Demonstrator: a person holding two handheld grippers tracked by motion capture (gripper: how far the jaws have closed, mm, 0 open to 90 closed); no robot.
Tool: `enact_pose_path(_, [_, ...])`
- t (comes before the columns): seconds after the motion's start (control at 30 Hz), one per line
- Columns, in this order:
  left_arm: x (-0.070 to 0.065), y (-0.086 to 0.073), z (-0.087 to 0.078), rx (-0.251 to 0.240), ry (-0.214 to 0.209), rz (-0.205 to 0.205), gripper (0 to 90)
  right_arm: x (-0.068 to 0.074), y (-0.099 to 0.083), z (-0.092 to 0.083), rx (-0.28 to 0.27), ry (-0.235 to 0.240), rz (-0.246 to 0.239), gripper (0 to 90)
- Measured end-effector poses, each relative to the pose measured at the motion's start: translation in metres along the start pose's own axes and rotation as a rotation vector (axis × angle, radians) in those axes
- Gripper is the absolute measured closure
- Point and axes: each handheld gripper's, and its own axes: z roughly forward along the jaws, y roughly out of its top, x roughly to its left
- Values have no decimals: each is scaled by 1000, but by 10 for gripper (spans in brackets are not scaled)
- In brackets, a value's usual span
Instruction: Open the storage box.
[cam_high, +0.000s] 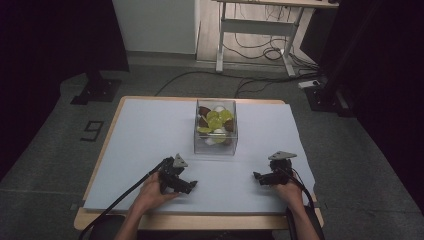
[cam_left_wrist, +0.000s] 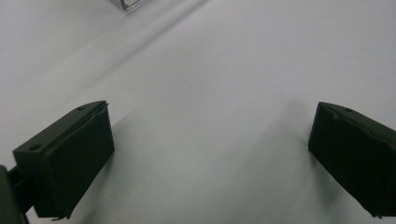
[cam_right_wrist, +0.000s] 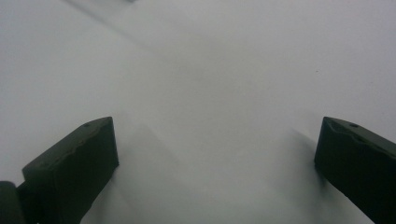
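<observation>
Clear box (cam_high: 215, 131) stands at the middle of the table, toward its far edge, on the pale grey sheet (cam_high: 150, 135) that covers the tabletop. We see see-through walls, square in plan, open at the top as far as we can tell. Inside lies a heap of small pieces: yellow-green ones in the centre, dark brown ones at the far left and right, white ones at the back and down at the front. What the pieces are, we cannot tell. We read no brand or label on the box or its contents.

On the floor left of the table a dark mark shaped like the figure 9 (cam_high: 92, 131) is the one sign we can make out.

Our left gripper (cam_high: 186, 186) rests low over the sheet, near side, left of the box and well apart from it. Its jaws stand wide, nothing between them, with bare sheet under them in the left gripper view (cam_left_wrist: 205, 140).

Our right gripper (cam_high: 261, 177) sits at the near right, likewise well apart from the box. Jaws wide, nothing held (cam_right_wrist: 210, 154).
</observation>
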Motion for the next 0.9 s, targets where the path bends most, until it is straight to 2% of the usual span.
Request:
enact_pose_path(0.73, [-1, 0, 0, 0, 5, 1, 0, 0, 2, 0, 18, -2, 0, 0])
enact_pose_path(0.9, [-1, 0, 0, 0, 6, 1, 0, 2, 5, 0, 34, -10, -20, 0])
